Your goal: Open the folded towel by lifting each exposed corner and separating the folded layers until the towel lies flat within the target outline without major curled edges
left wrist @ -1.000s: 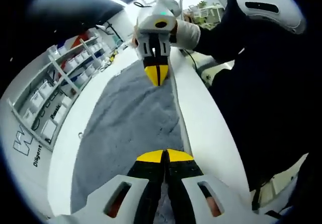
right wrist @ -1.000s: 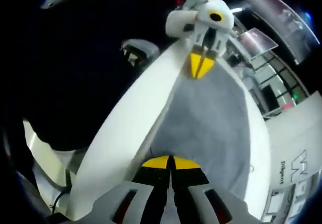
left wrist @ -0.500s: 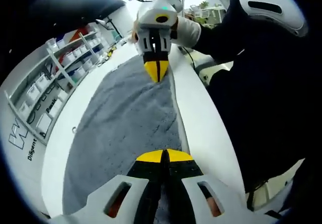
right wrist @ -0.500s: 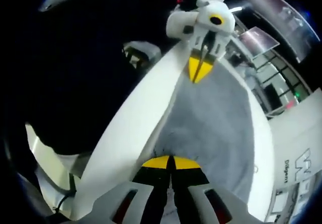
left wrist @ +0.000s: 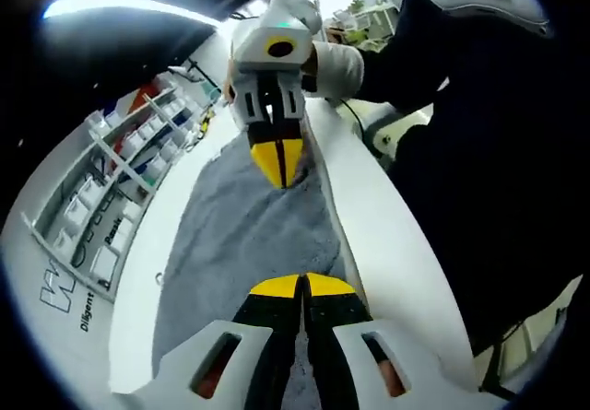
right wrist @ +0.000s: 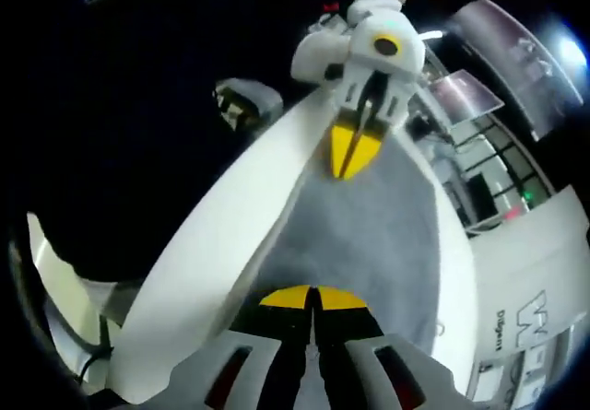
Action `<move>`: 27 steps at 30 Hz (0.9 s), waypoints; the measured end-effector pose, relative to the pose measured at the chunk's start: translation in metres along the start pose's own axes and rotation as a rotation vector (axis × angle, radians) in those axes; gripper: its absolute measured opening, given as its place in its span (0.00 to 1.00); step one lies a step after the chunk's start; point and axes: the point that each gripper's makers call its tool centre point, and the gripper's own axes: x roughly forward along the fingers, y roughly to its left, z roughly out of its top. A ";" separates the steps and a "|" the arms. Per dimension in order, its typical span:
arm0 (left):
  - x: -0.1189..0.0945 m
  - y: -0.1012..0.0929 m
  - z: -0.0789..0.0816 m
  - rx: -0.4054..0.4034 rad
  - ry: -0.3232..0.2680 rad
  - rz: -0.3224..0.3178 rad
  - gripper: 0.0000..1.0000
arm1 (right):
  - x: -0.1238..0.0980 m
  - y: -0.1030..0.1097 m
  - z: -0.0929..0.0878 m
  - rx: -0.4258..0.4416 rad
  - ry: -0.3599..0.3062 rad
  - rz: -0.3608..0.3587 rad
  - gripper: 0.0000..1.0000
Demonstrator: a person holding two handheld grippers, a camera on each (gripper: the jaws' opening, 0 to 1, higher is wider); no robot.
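Grippers brought closer together since earlier frame; grey terry towel slackened on white table. Left gripper and right gripper clenched on towel's near edge; flattening judged unfinished.

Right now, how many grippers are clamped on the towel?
2. The left gripper is shut on the grey towel at one end of its edge beside the person; the right gripper is shut on the other end. Each faces the other across the towel.
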 end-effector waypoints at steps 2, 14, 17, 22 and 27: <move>0.004 -0.003 0.003 0.007 -0.004 -0.015 0.01 | 0.004 0.002 0.004 -0.008 -0.009 0.010 0.00; 0.017 -0.009 0.003 0.000 0.003 -0.039 0.01 | 0.015 0.011 0.001 -0.012 0.012 0.056 0.00; 0.016 -0.010 0.003 -0.028 -0.001 -0.047 0.00 | 0.014 0.013 0.003 -0.001 -0.003 0.069 0.00; 0.016 -0.011 0.004 -0.031 -0.002 -0.046 0.00 | 0.013 0.015 0.004 0.007 -0.006 0.068 0.00; 0.016 -0.011 0.004 -0.050 -0.007 -0.051 0.00 | 0.013 0.015 0.005 0.006 -0.006 0.068 0.00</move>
